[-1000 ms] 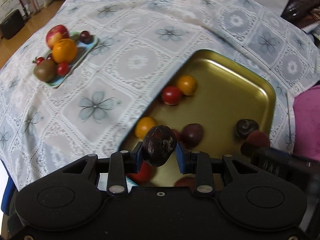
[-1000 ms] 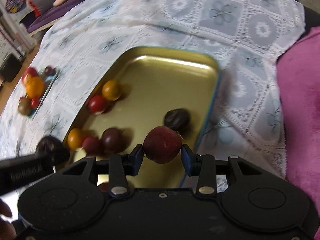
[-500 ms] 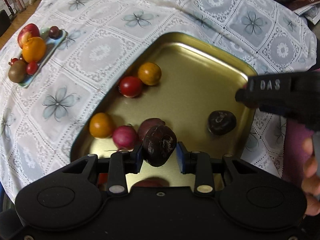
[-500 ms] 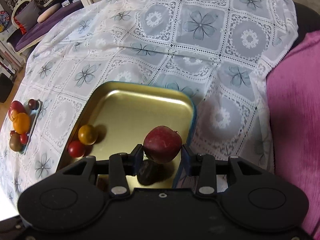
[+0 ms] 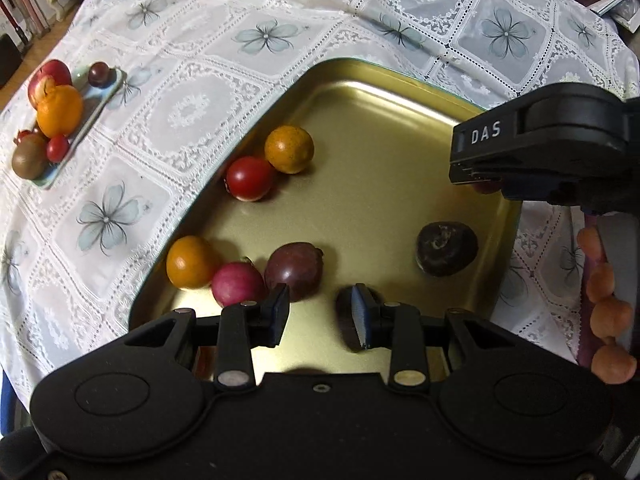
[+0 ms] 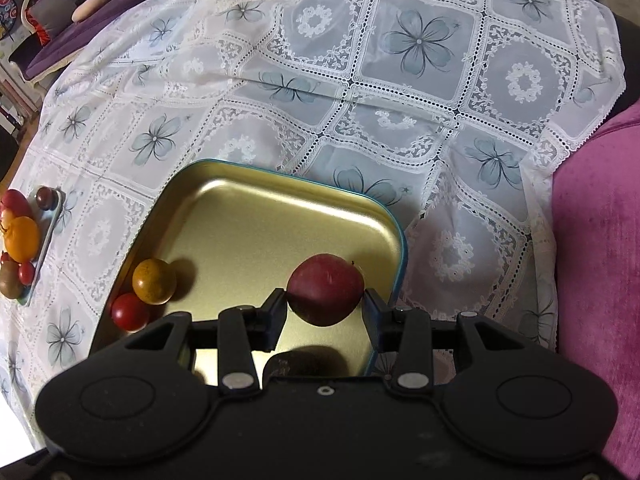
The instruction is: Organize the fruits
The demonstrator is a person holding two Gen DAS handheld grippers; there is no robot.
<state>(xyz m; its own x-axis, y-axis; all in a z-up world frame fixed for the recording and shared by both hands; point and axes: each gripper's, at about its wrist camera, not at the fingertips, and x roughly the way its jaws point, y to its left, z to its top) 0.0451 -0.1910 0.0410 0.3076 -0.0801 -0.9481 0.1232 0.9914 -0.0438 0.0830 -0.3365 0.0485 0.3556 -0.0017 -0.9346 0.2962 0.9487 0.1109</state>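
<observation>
A gold tray [image 5: 400,128] holds several fruits: an orange [image 5: 289,149], a red tomato [image 5: 249,178], a second orange [image 5: 191,262], a pink fruit [image 5: 236,283], a purple fruit [image 5: 294,266] and a dark wrinkled fruit [image 5: 446,248]. My left gripper [image 5: 319,316] is open and empty over the tray's near edge; a dark fruit [image 5: 345,312] lies just behind its right finger. My right gripper [image 6: 325,312] is shut on a red apple [image 6: 325,289] above the tray [image 6: 248,216], near its right rim.
A small blue plate [image 5: 86,124] at the far left carries an apple, an orange, a kiwi and small red and dark fruits. The lace tablecloth [image 6: 400,80] covers the table. A pink cushion [image 6: 600,240] lies right. Books sit at the far right corner.
My left gripper has opened and let the dark fruit drop into the tray. My right gripper has lifted the red apple and moved toward the tray's right side.
</observation>
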